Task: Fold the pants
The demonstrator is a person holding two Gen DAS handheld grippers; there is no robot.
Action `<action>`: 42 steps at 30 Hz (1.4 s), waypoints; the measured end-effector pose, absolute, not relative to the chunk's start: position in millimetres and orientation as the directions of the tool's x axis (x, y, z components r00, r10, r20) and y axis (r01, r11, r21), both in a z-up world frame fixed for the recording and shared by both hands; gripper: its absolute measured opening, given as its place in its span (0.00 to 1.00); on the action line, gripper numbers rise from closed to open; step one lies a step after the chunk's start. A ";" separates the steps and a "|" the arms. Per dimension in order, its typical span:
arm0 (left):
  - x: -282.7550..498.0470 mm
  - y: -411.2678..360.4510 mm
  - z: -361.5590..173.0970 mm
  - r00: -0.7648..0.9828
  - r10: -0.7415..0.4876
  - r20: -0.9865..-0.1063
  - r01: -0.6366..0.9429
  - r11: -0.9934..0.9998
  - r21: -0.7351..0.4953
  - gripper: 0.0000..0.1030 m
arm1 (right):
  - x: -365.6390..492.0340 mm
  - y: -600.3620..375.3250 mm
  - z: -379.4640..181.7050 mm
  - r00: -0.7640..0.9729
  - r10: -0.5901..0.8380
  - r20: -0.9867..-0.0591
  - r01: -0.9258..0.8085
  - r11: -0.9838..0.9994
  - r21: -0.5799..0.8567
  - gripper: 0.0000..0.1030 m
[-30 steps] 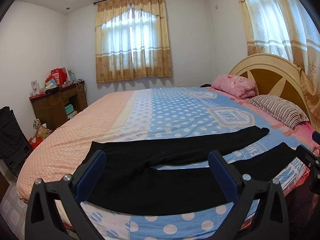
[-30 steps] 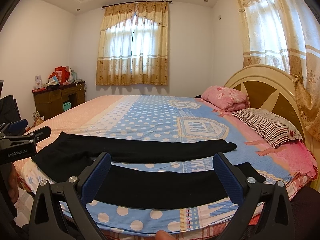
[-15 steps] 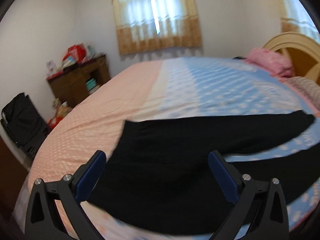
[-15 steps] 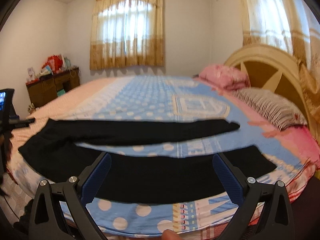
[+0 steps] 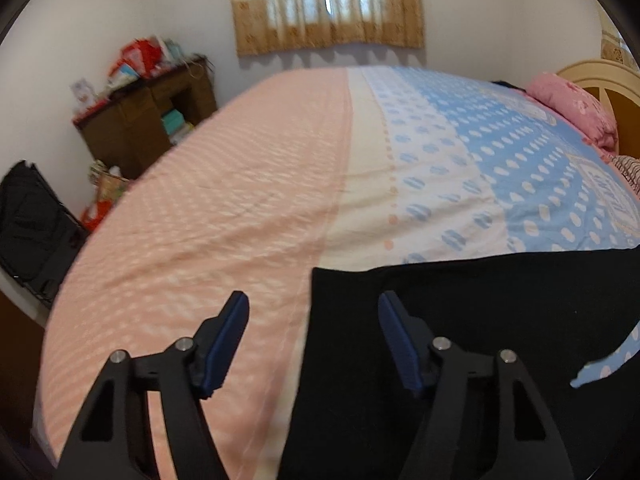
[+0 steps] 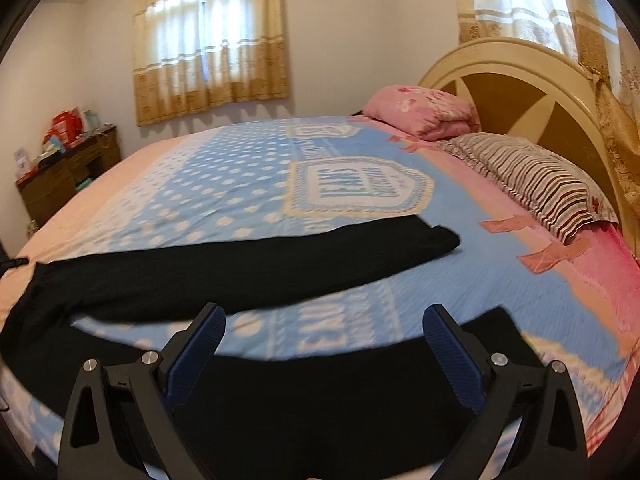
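Observation:
Black pants [image 6: 224,276] lie spread flat on the bed, legs apart, waist to the left and leg ends to the right. In the left wrist view the waist end [image 5: 460,320] fills the lower right. My left gripper [image 5: 314,340] is open, its jaws partly narrowed, and straddles the waistband's left edge just above it. My right gripper [image 6: 322,344] is open and empty, low over the near pant leg [image 6: 320,392]. The far leg ends near the striped pillow.
The bed [image 5: 248,208] has a pink and blue dotted cover. A pink pillow [image 6: 424,112] and a striped pillow [image 6: 532,184] lie by the headboard [image 6: 520,80]. A wooden desk [image 5: 148,120] with clutter and a black bag [image 5: 28,220] stand to the left.
My left gripper moved down and left to the waistband's edge and its jaws narrowed. My right gripper dropped lower and closer to the near leg.

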State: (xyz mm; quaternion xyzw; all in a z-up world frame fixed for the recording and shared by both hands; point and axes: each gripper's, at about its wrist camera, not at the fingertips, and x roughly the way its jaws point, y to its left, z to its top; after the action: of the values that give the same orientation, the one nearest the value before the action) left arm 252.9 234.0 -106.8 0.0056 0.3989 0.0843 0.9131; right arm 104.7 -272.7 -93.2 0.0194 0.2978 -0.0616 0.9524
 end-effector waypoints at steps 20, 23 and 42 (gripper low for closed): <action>313.2 269.3 -149.5 0.553 0.031 -0.833 -0.096 0.995 -0.027 0.41 | 211.1 -392.3 -102.1 0.699 -0.163 -0.696 0.288 0.956 0.065 0.80; 314.9 270.4 -152.6 0.547 0.028 -0.836 -0.087 0.996 -0.024 0.51 | 221.0 -409.6 -106.6 0.690 -0.153 -0.707 0.316 0.943 0.104 0.80; 321.9 261.6 -155.1 0.565 0.020 -0.825 -0.045 0.999 -0.006 0.17 | 328.8 -479.0 -141.0 0.595 -0.139 -0.792 0.290 0.956 0.050 0.69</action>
State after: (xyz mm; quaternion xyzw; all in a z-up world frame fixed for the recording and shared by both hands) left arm 321.9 261.6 -155.1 -0.0132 0.4660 0.0185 0.8845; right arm 328.8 -479.0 -141.0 0.0868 0.4336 -0.1205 0.8888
